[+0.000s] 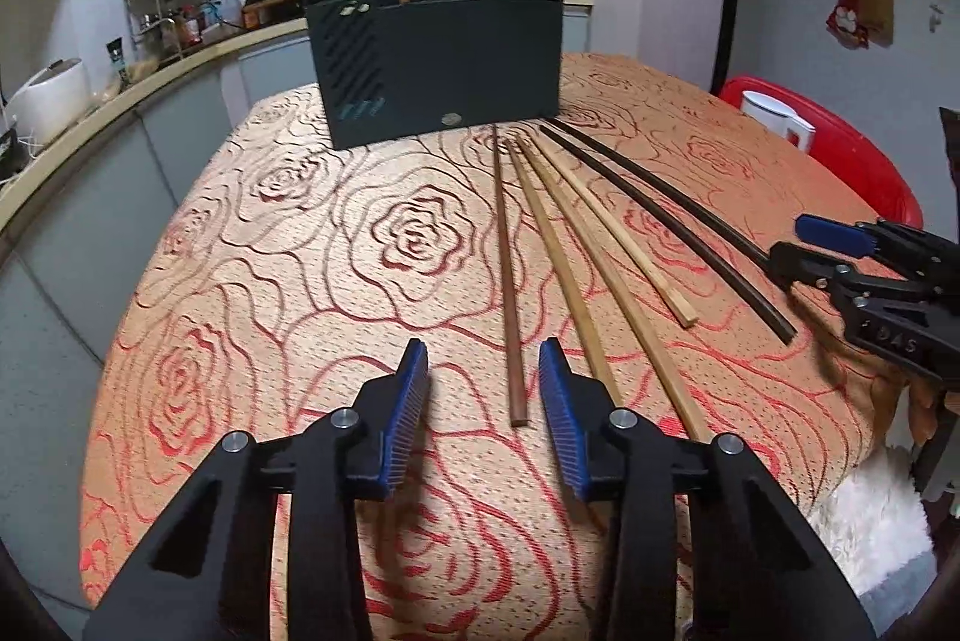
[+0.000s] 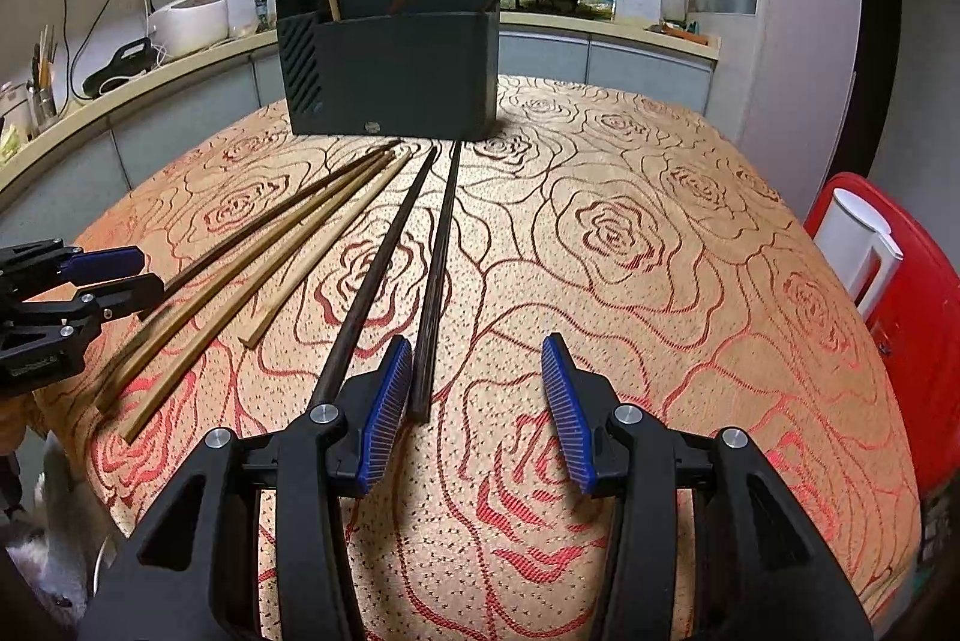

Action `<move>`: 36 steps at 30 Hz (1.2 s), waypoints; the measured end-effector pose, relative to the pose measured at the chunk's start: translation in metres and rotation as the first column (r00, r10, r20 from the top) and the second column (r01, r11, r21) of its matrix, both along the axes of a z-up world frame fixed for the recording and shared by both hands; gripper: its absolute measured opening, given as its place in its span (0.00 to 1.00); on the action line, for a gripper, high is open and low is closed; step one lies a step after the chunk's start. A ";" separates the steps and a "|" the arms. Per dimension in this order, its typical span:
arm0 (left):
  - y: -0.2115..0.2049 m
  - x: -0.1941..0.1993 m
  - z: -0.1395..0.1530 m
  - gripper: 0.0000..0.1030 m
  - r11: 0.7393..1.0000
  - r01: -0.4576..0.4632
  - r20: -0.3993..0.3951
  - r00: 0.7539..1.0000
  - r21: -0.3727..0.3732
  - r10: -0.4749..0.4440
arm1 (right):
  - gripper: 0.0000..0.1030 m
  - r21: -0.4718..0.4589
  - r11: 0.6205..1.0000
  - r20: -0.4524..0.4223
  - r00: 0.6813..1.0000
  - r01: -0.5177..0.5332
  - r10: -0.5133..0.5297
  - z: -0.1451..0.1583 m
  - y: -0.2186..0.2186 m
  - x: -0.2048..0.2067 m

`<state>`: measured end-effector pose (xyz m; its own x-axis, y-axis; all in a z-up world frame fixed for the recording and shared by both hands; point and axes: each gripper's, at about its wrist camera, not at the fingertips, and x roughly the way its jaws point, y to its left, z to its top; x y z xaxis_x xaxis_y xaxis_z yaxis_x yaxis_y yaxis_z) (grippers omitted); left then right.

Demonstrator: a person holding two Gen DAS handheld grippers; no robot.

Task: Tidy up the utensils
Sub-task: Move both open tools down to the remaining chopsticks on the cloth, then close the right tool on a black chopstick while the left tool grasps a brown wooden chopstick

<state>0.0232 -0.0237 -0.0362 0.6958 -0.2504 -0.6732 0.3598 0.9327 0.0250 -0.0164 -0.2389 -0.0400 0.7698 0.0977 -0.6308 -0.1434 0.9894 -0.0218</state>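
The surface (image 1: 312, 245) was covered in woven cloth, coarse-textured with a raised rose pattern. The holder (image 1: 444, 65) appeared matt dark plastic. The pale chopsticks (image 1: 606, 233) looked like bare wood; the black chopsticks (image 2: 384, 269) showed a smooth, slightly glossy finish. The left gripper (image 1: 483, 383) had ribbed blue pads (image 1: 408, 413) on matt black plastic.

My table (image 1: 312, 245) wears an orange cloth woven with red roses. At its far end stands a dark grey plastic utensil box (image 1: 441, 68). In front of it lie six chopsticks fanned out: one reddish-brown wooden (image 1: 509, 281), three pale bamboo (image 1: 606, 269), two black (image 1: 678, 227).
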 end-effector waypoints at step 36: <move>-0.002 -0.006 0.008 0.07 0.999 0.015 -0.006 1.000 -0.035 -0.015 | 0.09 0.034 0.997 -0.039 0.997 -0.071 0.073 -0.001 0.012 -0.003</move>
